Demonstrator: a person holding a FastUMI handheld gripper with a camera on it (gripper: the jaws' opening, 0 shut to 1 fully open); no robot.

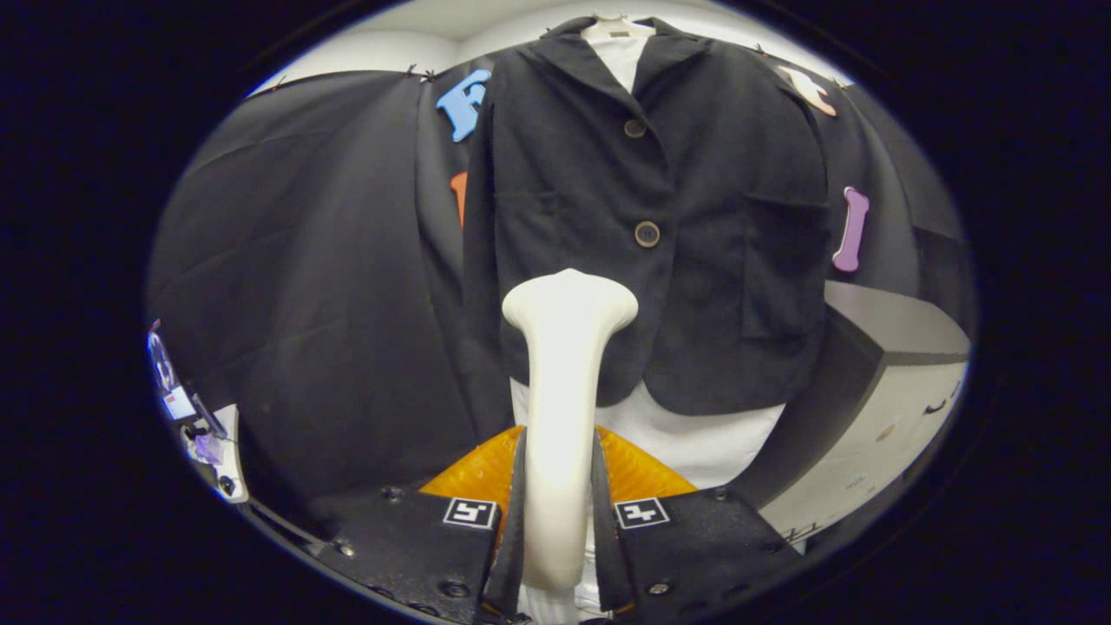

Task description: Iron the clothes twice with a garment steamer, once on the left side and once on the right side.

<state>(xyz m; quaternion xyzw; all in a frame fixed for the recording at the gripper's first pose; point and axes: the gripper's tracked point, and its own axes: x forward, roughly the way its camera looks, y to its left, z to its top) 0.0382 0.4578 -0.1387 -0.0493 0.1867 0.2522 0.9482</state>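
At the far left, by the black cloth wall, a small cluster of equipment (pixel 195 425) is seen, too small and blurred to be identified. The black cloth wall (pixel 312 286) is hung behind everything. In the middle, the garment steamer (pixel 564 391) is held upright between the fingers of the tongs (pixel 560 521); both fingers are pressed against the sides of its pale handle, and the tongs are closed to just the width of that handle. The steamer's broad head is raised beyond the fingers and is seen against the lower front of the dark jacket (pixel 660 217), left of the jacket's centre; whether it touches the fabric cannot be told. The jacket is hung facing the fingers, buttoned, with two round buttons (pixel 647 233) on its front. A white garment (pixel 694 434) is seen beneath its hem. An orange ribbed surface (pixel 638 473) is seen just behind the fingers. At the right, a pale box-shaped cabinet (pixel 877 434) is set beside the jacket.
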